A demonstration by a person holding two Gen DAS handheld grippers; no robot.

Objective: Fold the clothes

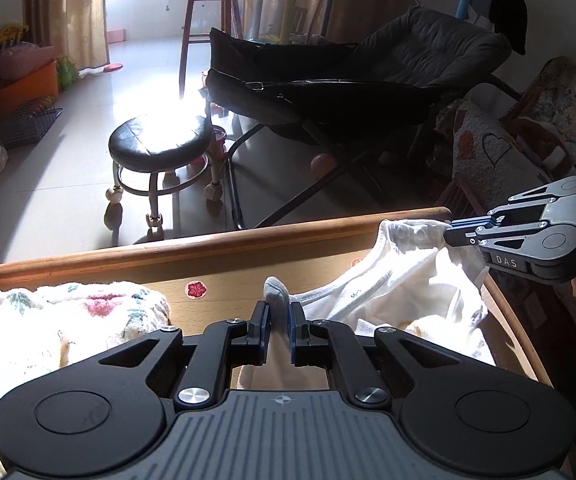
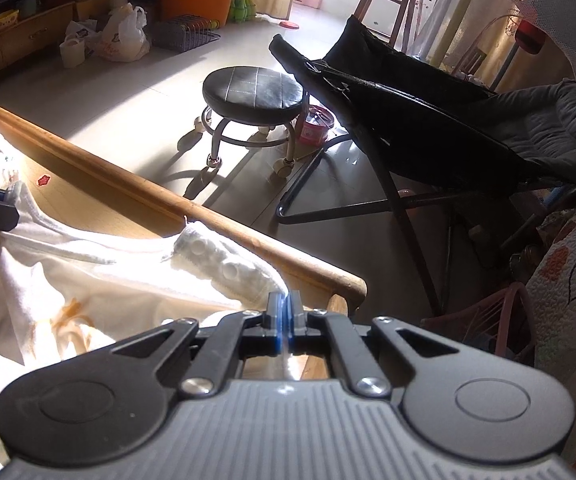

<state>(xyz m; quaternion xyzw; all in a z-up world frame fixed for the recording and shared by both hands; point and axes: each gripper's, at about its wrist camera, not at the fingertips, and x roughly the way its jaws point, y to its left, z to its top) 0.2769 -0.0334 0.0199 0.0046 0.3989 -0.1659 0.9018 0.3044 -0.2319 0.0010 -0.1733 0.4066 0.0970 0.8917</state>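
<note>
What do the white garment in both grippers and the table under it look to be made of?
White garment: soft woven or knit fabric, probably cotton; matte, it creases and drapes limply, with a textured band at the edge held by the right gripper. The left gripper pinches another edge.
Table: wood or wood veneer, smooth and lightly glossy, with visible grain and a rounded rim.

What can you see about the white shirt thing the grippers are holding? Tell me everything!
The white garment looks like soft, thin cotton, crumpled, with an orange-yellow print showing in the right wrist view. A ribbed band with snap buttons runs along one edge. It hangs stretched between the two grippers over the wooden table: the left hand-held gripper pinches a bunched corner, and the right hand-held gripper is shut on the snap-band end. Its lower folds sag onto the table, near a floral cloth.
</note>
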